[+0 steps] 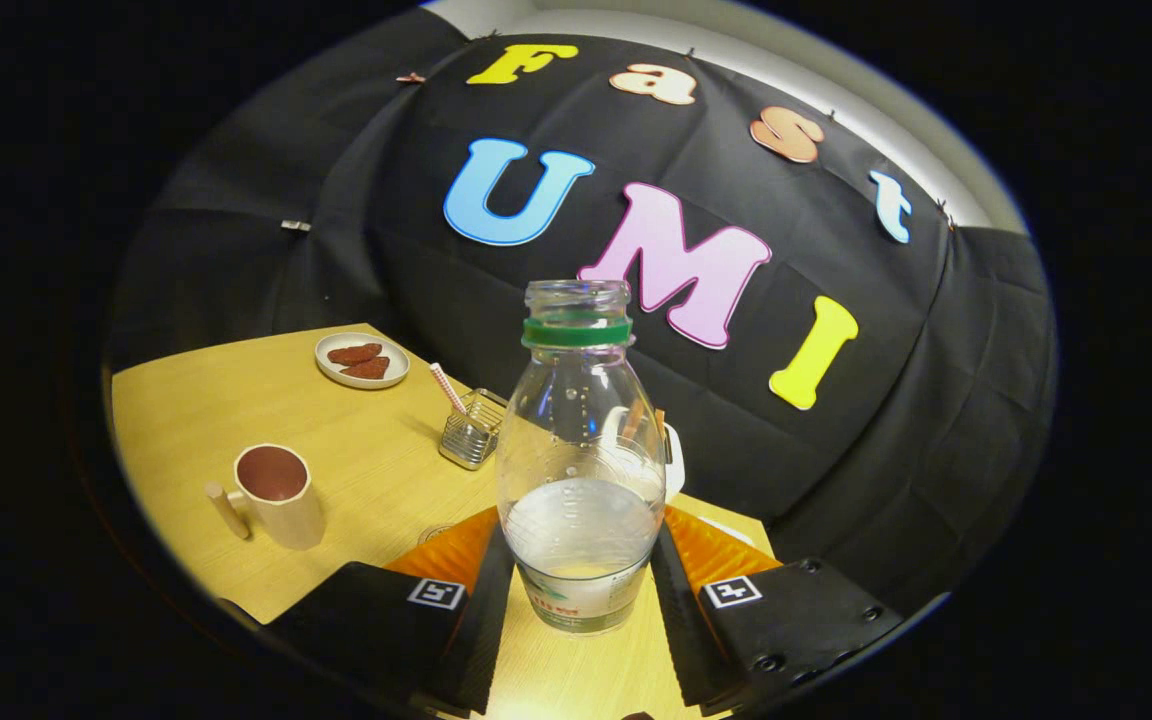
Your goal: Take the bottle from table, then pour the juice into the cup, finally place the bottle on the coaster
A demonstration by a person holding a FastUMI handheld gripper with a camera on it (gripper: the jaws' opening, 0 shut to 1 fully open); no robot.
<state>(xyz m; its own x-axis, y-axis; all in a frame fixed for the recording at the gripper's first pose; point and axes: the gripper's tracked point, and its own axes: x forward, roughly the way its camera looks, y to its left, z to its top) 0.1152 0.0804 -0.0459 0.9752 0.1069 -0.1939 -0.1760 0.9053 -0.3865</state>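
The gripper (581, 590) is clamped on the bottle (579, 470), uncapped, upright, juice low inside. The cup (279, 494) stands ahead-left on the counter (236, 400). Judged: pouring and coaster placement remain.

Bottle (578, 470): clear glossy plastic, open threaded neck, green plastic ring below it; paper-like label low on body; whitish liquid inside. Gripper (581, 590): fingers (481, 600) matt black with ribbed pads, pressed on both sides of bottle's lower body; orange ribbed plastic behind them. Table (236, 400): pale wood grain, smooth, slight sheen. Cup (279, 495): cream, matt, with peg-like handle. Plate (363, 360): white, glossy, ceramic look. Wire basket (474, 432): shiny metal mesh. Straw (447, 387): striped paper. Backdrop cloth (916, 400): black, matt, creased.
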